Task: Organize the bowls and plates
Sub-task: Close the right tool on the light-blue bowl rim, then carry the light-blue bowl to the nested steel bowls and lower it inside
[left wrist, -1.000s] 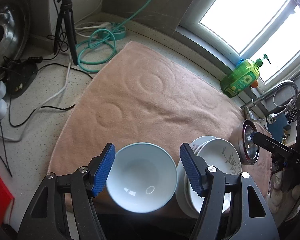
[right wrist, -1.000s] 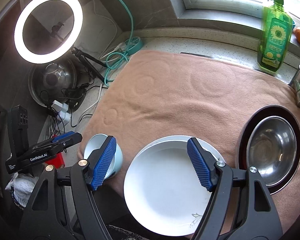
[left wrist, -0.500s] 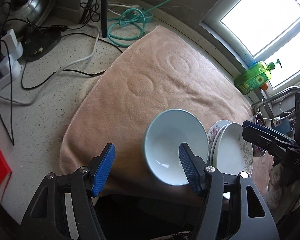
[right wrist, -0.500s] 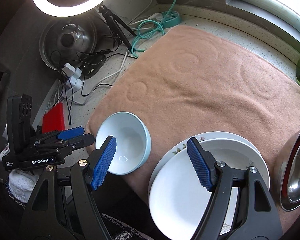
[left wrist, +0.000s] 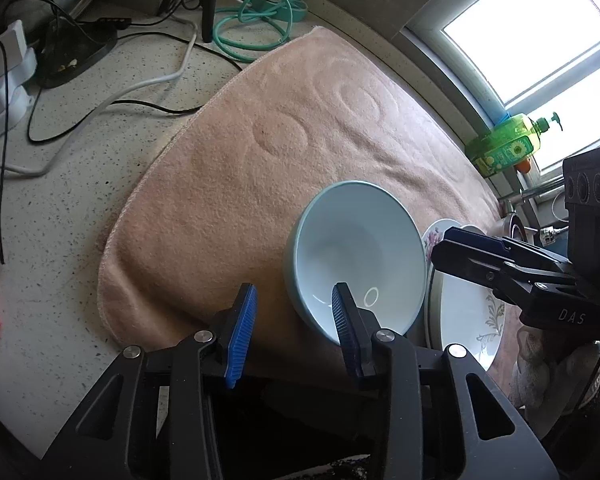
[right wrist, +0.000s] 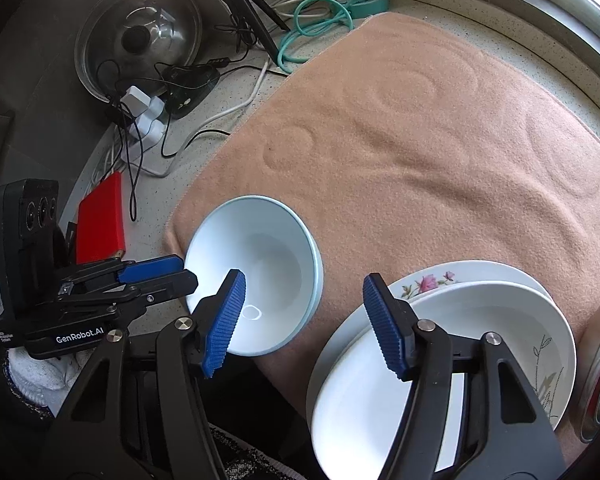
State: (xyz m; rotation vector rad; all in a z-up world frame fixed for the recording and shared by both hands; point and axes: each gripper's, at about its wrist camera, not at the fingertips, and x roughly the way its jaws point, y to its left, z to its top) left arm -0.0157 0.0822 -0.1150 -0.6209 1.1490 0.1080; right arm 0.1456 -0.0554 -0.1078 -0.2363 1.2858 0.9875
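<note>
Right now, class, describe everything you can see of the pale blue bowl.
The pale blue bowl looks like glazed ceramic, pale blue outside and nearly white inside, with a glossy glint near the bottom. It is empty and sits upright on the peach towel near its front left corner, beside the stacked plates. The left tool straddles its near rim, one finger inside.

Two close, downward wrist views, shared pale-blue bowl (left wrist: pixel 358 256) and towel (right wrist: pixel 420 152).
</note>
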